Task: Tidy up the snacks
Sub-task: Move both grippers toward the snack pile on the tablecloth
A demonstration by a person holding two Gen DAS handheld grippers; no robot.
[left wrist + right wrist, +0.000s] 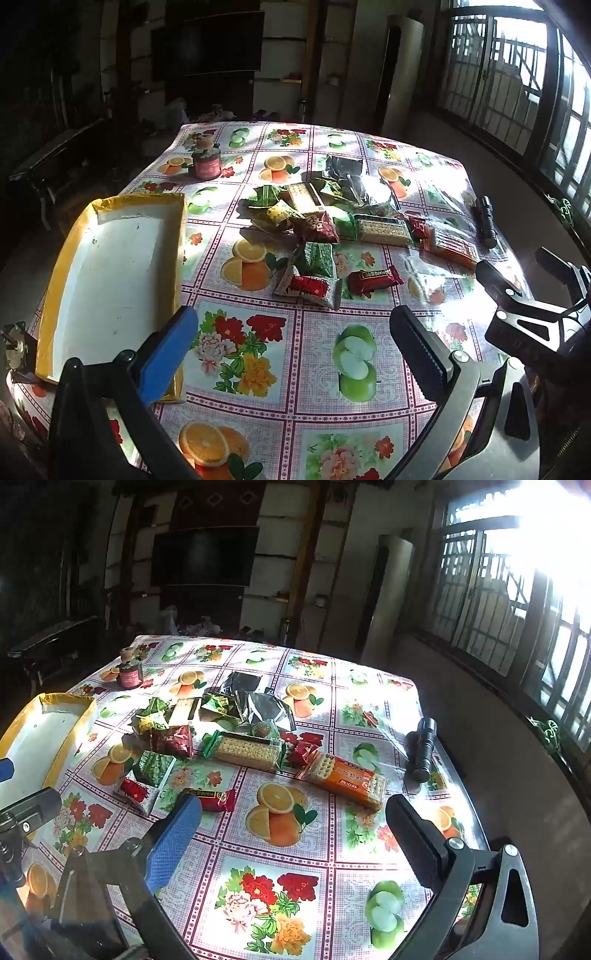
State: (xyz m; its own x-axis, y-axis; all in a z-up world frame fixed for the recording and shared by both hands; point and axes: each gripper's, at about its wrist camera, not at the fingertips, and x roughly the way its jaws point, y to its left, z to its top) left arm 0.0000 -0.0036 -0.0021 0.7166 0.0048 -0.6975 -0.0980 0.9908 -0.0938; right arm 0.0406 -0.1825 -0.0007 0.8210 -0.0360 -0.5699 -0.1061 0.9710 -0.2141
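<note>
Nearest the cameras, the left hand-held gripper (291, 338) and right hand-held gripper (293, 825) both hover with jaws spread wide and nothing between them over the glossy, fruit-and-flower printed table (258, 387), so sorting looks not yet begun. Just beyond, the shallow white rectangular tray with a yellow rim (110, 277) lies empty. Farther on, the crinkly foil and clear-plastic snack packets (325, 229), including an orange cracker pack (347, 781), lie heaped mid-table, all left to sort.
</note>
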